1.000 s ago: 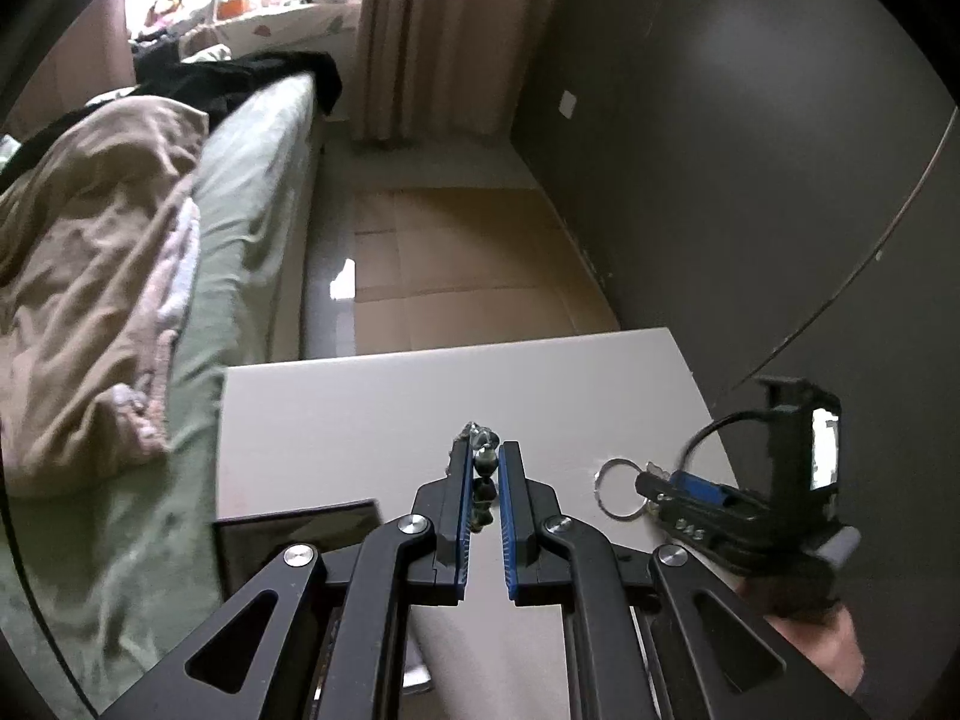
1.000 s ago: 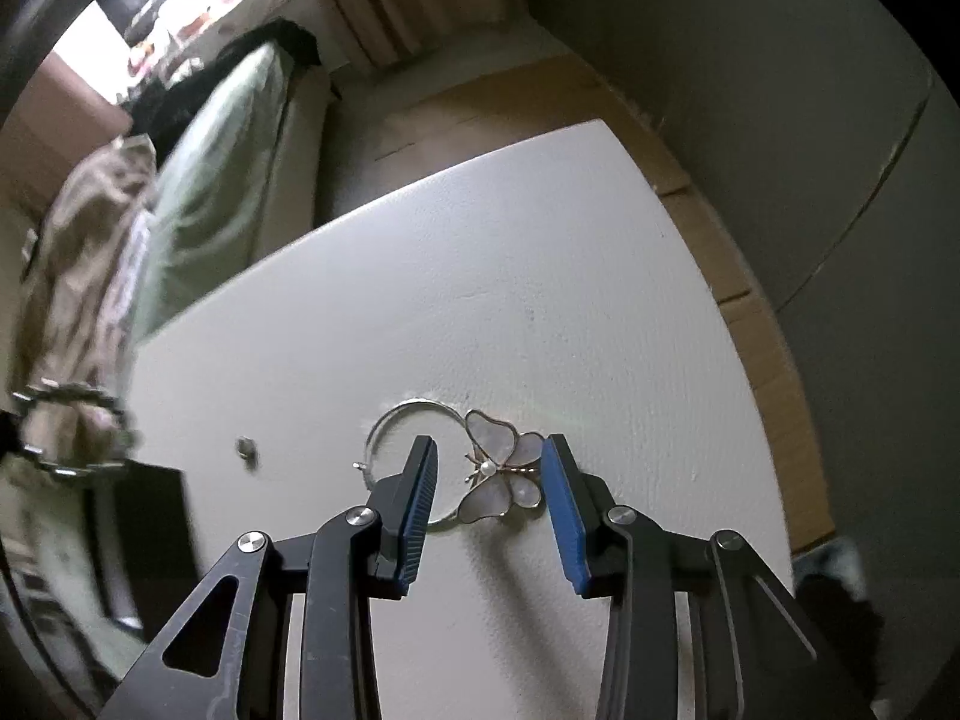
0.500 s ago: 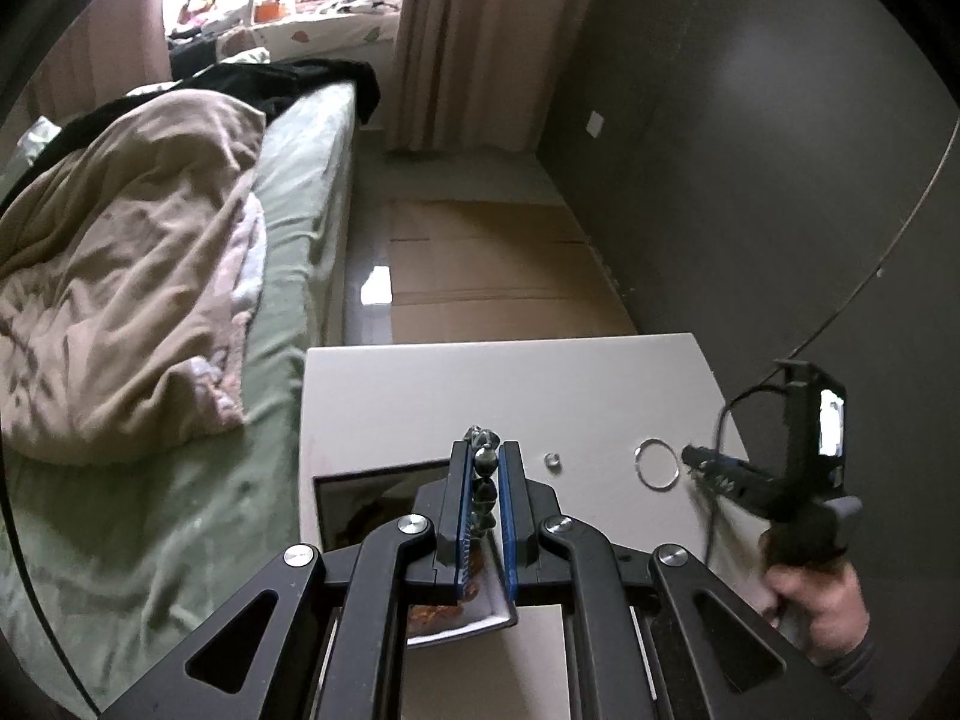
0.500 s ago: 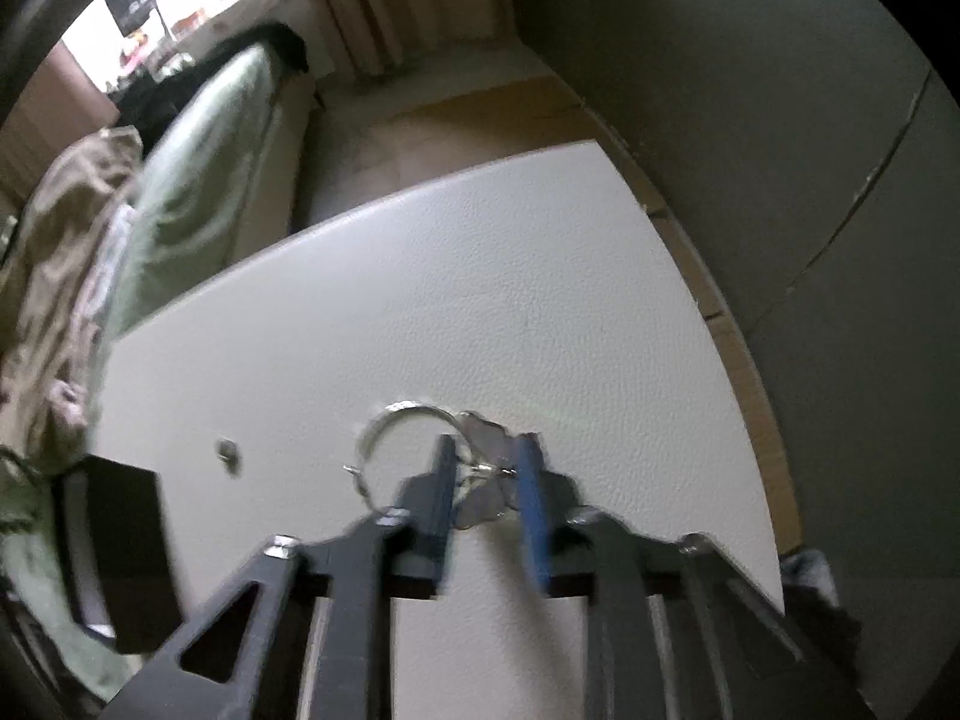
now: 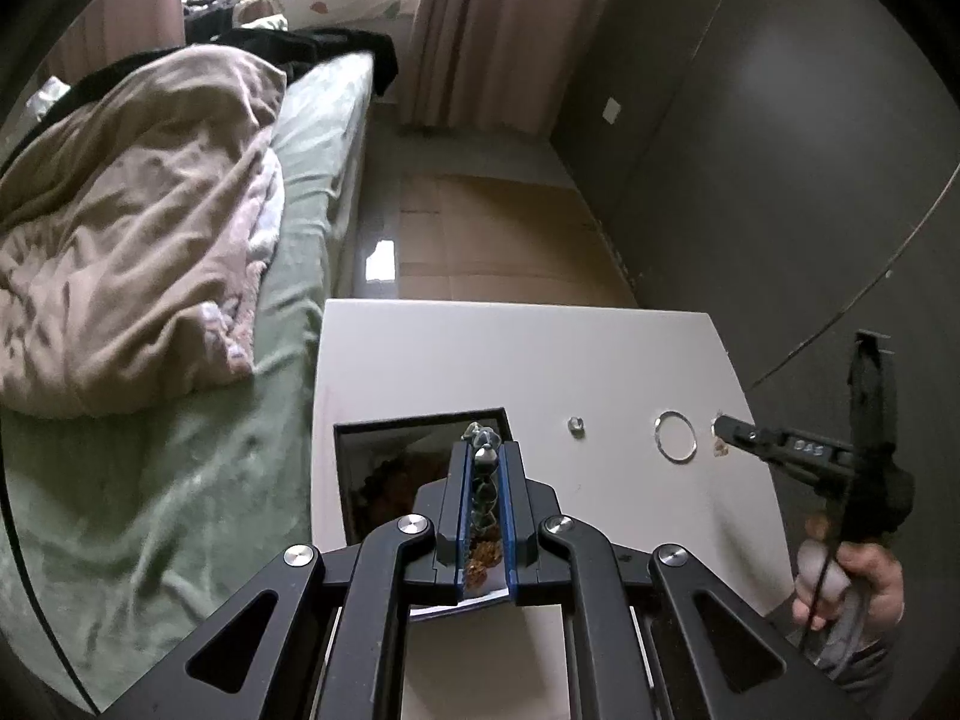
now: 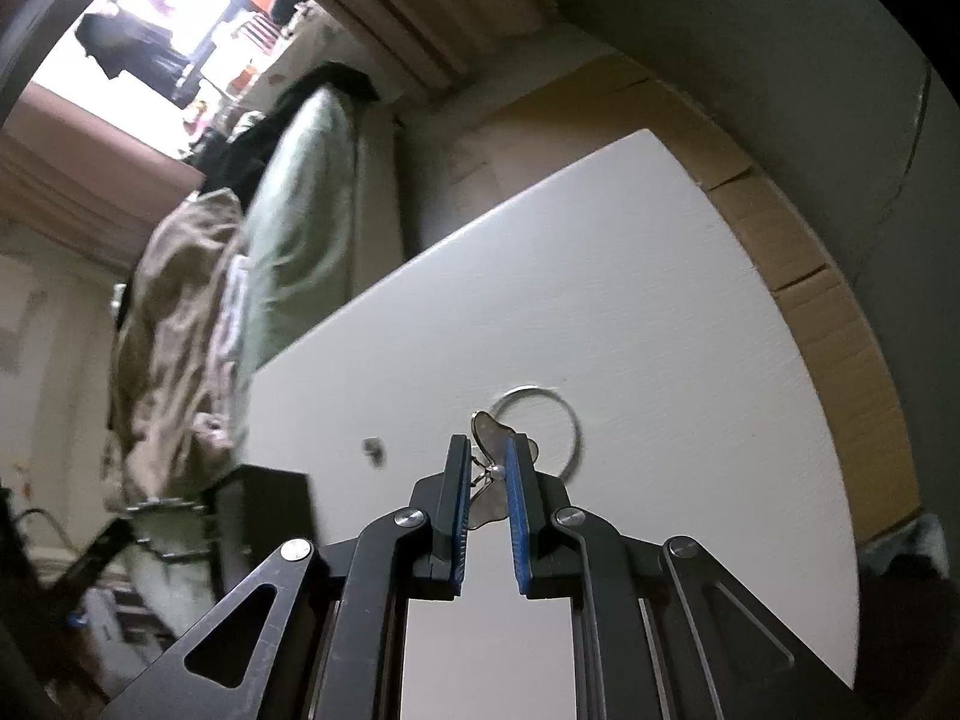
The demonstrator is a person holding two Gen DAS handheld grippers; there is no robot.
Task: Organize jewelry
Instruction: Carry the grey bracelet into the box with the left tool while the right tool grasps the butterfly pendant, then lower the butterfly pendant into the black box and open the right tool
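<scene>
The left gripper (image 5: pixel 485 450) pinches a beaded piece (image 5: pixel 482 438) above the dark box (image 5: pixel 360 450) — lower it inside before releasing. Further right, the right gripper (image 6: pixel 487 456) clamps the butterfly brooch (image 6: pixel 495 438), seemingly just off the white table (image 6: pixel 660 300); carry it level.

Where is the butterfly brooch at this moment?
In the right wrist view, the butterfly brooch sits between the closed fingers of the right gripper, just in front of the silver ring on the white table.
</scene>
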